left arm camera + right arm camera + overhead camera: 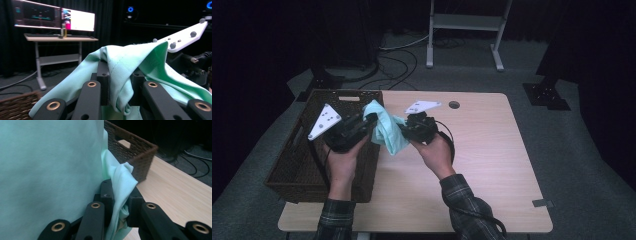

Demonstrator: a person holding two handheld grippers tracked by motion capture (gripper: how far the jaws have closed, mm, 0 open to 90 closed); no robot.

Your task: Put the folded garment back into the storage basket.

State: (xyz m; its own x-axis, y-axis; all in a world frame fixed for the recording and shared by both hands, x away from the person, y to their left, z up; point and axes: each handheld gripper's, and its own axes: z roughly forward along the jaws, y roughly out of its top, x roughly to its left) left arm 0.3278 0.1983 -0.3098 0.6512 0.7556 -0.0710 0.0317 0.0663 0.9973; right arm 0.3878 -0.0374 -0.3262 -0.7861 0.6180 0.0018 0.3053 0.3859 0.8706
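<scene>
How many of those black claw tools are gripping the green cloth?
2. The left gripper pinches the cloth above the basket's right edge; the right gripper pinches its other side over the table.

dark room, grey carpet, monitor desk

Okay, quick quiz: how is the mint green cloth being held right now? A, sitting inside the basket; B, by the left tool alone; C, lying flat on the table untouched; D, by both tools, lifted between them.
D: the cloth hangs between the left tool and the right tool, and each gripper view shows black jaws pinching its folds.
</scene>
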